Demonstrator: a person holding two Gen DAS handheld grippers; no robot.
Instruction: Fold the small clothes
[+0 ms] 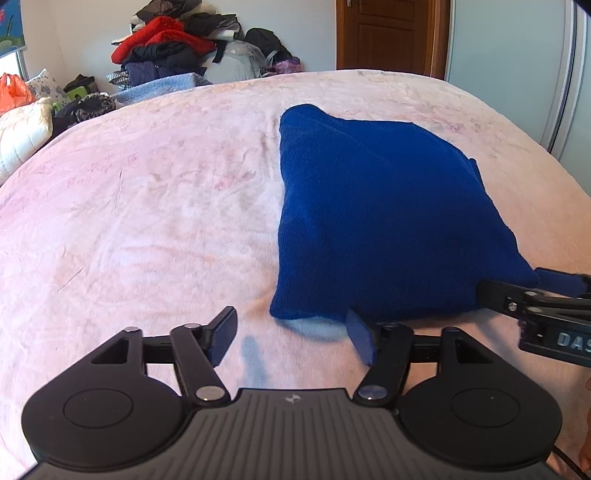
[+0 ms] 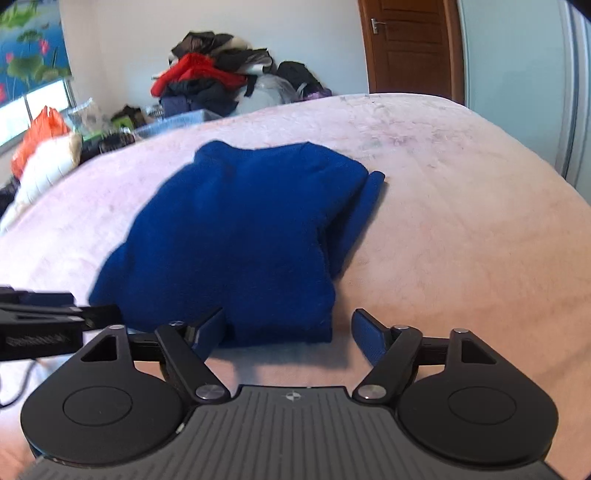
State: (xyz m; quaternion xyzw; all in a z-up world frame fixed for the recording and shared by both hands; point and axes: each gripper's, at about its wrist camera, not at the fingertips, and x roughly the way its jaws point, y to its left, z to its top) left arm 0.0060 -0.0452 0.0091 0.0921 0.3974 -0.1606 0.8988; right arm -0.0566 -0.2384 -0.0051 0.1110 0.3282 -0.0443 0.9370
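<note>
just ahead of the left gripper (image 1: 291,339), off its right finger, a blue garment (image 1: 384,218) is lying folded on the pink bedspread (image 1: 147,192). the left gripper's jaws are standing wide with nothing between them, only bare bedspread showing in the gap. in its own view the right gripper (image 2: 291,332) is also spreading wide; the garment's near edge (image 2: 236,236) is sitting just beyond its left finger, and the pads are not pressing on it. the two grippers are sitting close together at the near edge of the cloth, the right one reaching in from the right side of the left wrist view.

judging by the compact, roughly squared bundle, a fold looks freshly laid and both grippers are letting go. to do this release well, the jaws should be clearing the cloth fully before either hand is pulling back, so that no pad is dragging the top layer askew. a narrow strip is sticking out along the far right side of the bundle (image 2: 369,199), away from the right gripper; that likely needs tucking or smoothing. beyond the bed, a pile of clothes (image 1: 173,44) is sitting well apart, near a wooden door (image 1: 384,33).
</note>
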